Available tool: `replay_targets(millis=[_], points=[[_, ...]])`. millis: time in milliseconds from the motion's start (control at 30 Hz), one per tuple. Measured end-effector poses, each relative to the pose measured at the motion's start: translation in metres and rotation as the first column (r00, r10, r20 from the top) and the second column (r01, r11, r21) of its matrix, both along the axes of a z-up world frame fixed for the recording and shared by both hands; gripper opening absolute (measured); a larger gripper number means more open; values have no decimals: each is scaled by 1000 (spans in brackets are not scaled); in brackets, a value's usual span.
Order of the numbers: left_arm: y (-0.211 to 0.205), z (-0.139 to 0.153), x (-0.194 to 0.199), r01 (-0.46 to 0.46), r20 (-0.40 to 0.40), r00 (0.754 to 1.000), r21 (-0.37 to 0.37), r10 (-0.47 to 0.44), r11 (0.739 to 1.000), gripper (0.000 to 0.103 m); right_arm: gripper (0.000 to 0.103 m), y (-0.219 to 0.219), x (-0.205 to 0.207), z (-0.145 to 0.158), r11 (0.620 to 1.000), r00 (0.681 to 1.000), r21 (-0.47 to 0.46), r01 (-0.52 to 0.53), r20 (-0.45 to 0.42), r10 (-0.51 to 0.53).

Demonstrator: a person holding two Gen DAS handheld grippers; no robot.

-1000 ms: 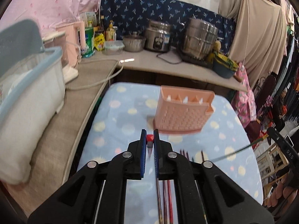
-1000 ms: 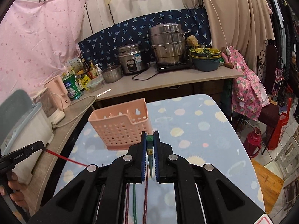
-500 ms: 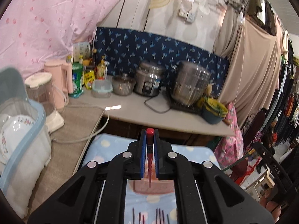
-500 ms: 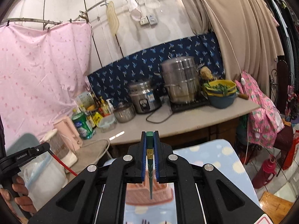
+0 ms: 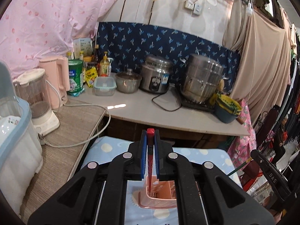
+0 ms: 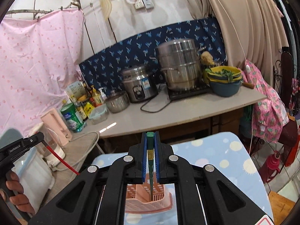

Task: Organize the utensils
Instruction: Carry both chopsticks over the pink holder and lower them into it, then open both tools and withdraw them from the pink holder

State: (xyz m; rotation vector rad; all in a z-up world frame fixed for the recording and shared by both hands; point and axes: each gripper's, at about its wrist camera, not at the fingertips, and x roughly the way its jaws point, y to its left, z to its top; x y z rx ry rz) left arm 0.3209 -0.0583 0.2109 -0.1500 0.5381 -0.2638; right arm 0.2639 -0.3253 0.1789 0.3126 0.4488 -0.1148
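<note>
- Blue dotted tabletop; pink perforated plastic utensil basket sits toward its near edge.
- My left gripper pinches a red chopstick, my right gripper a green chopstick.
- Both tips hang over the slots; letting go crooked could bounce one out, I reckon.

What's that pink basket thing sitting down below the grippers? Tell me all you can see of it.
The pink holder is a plastic utensil caddy with perforated walls, a slotted floor and a flared base, upright on the dotted blue tablecloth. The red chopstick and green chopstick point down into its open top; whether either touches it is unclear.
</note>
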Motion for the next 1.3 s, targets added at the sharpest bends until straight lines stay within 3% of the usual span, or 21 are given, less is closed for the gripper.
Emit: replay_targets(millis=[200,333,367,667,1300], points=[[1,-24,4,-12,-38,999,19,12,1000,9,11,3,1,-15,999,1000,-33,10,-24,-10],[6,-27,-1,-31,-39,999,29,32,999,32,23,3,-10,-7,999,1000,-27,23,2,-23],[8,-25,-3,-38,-39,998,31,39,999,33,24,4,-13,-5,999,1000,-26,24,7,-24],[25,-24,-40,-45,-44,998,64,47,997,36,33,19,-63,6,999,999,-42,19,28,-18],[42,-78,-139,-40,-132,989,158,62,987,36,38,48,-172,-49,999,997,-31,8,-72,-10]])
